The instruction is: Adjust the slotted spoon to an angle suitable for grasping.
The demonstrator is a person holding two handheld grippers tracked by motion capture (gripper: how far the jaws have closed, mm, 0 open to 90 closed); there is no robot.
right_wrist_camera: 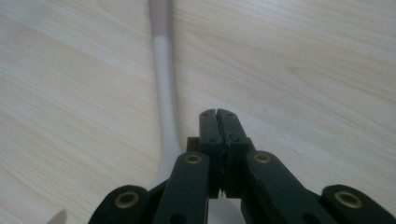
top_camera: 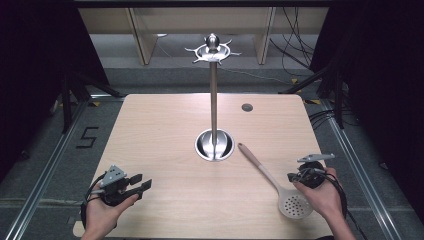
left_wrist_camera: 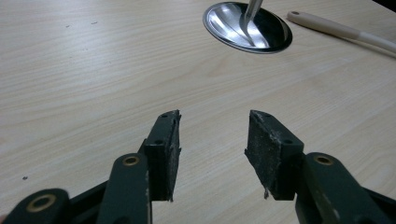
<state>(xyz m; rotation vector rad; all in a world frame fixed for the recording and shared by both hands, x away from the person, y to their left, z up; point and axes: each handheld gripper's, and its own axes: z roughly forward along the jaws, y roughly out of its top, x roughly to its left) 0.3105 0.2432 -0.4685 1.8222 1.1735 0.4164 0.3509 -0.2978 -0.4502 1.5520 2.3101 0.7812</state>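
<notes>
One slotted spoon [top_camera: 277, 180] lay flat on the worktop [top_camera: 165, 140] just beside my closed, empty right tongs [right_wrist_camera: 218, 114], left tongs [left_wrist_camera: 212, 149] apart; I judged it light, stiff, best gripped mid-handle.

The worktop [top_camera: 165, 130] is pale, matt wood-grain laminate. The utensil stand [top_camera: 214, 100] is polished, mirror-bright metal. The slotted spoon [top_camera: 280, 187] looks like smooth matt plastic. The left hand-held gripper [left_wrist_camera: 212, 147] has rough, worn black pads [left_wrist_camera: 264, 149].
</notes>
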